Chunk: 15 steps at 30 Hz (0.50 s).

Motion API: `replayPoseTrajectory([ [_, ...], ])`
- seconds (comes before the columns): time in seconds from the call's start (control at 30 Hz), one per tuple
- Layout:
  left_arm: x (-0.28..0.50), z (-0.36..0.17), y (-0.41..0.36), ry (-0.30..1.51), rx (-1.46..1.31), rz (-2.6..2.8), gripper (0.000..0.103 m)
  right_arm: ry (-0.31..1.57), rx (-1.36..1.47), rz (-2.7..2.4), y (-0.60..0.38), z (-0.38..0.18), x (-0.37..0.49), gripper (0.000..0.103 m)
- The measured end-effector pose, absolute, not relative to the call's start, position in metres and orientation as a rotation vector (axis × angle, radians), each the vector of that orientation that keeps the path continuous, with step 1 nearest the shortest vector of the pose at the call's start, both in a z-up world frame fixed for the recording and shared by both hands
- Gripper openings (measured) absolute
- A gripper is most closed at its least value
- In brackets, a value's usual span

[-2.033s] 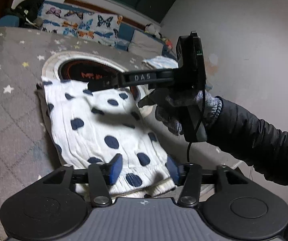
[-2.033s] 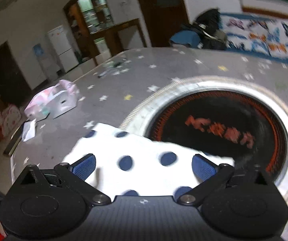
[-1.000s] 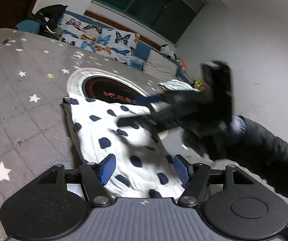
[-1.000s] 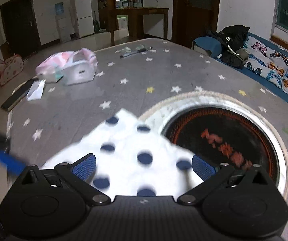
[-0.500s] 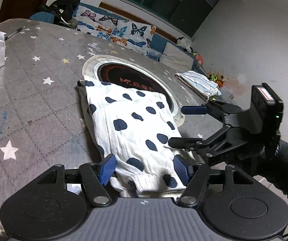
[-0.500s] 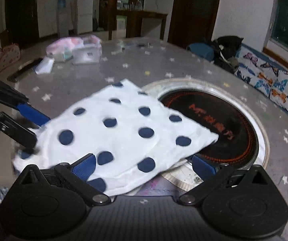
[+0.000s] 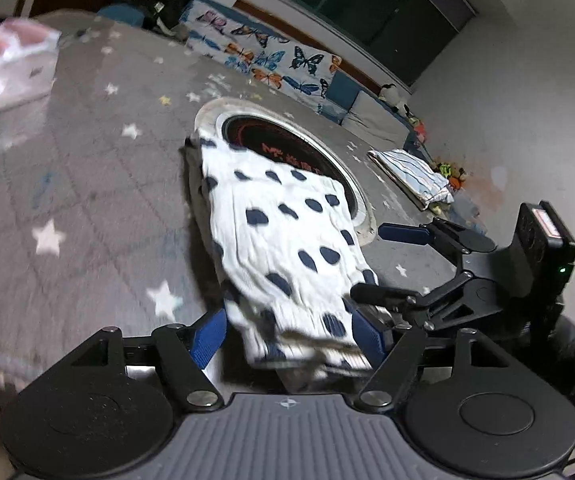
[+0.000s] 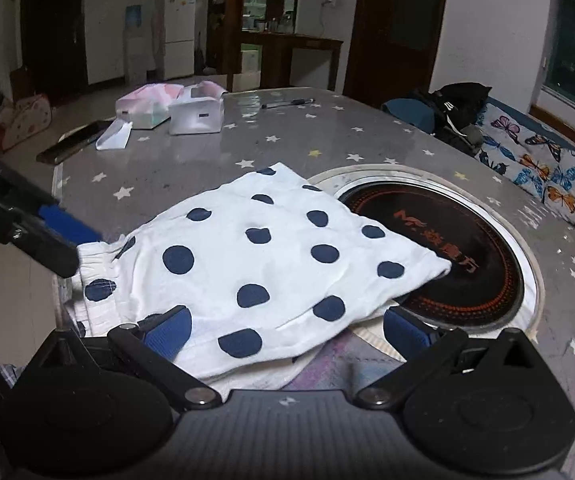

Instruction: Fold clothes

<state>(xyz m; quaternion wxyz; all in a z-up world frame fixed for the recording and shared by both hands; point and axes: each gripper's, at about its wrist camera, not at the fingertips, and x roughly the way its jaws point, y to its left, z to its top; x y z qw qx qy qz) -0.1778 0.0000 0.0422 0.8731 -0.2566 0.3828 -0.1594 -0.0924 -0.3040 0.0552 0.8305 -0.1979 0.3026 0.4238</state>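
Note:
A white garment with navy dots (image 7: 283, 232) (image 8: 263, 256) lies folded flat on the grey star-patterned table (image 7: 87, 184), its far end over the round black cooktop (image 8: 447, 248). The ribbed waistband end sits between the fingers of my left gripper (image 7: 287, 334) (image 8: 85, 252), whose jaws are opening; the pads stand beside the cloth without clearly pressing it. My right gripper (image 8: 287, 326) (image 7: 367, 262) is open wide at the garment's long side edge, with the folded edge lying between its blue pads (image 8: 167, 326).
Pink and white tissue packs (image 8: 195, 114) (image 7: 11, 68), a pen (image 8: 287, 103) and a dark flat object (image 8: 73, 142) lie at the table's far side. A folded striped cloth (image 7: 411, 178) rests by the butterfly-print sofa (image 7: 271, 64). The table's edge runs beneath both grippers.
The right gripper drew back from above the garment to its side edge and lowered. The left gripper's view shifted and rolled slightly, and its jaws widened a little. The garment lies flat.

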Motion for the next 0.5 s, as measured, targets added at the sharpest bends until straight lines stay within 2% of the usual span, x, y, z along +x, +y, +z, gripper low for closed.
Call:
replayPoseTrajectory([
  [0.27,-0.183,0.030,-0.015,0.856,-0.567,-0.364,0.070,0.646,-0.360,0.862,-0.316,0.055,-0.087,0.103],
  [0.37,-0.183,0.026,-0.019,0.866,-0.573,-0.374,0.062,0.636,-0.348,0.851,-0.318,0.057,-0.085,0.103],
  [0.5,-0.185,0.024,-0.021,0.870,-0.556,-0.378,0.058,0.632,-0.323,0.834,-0.321,0.059,-0.082,0.103],
])
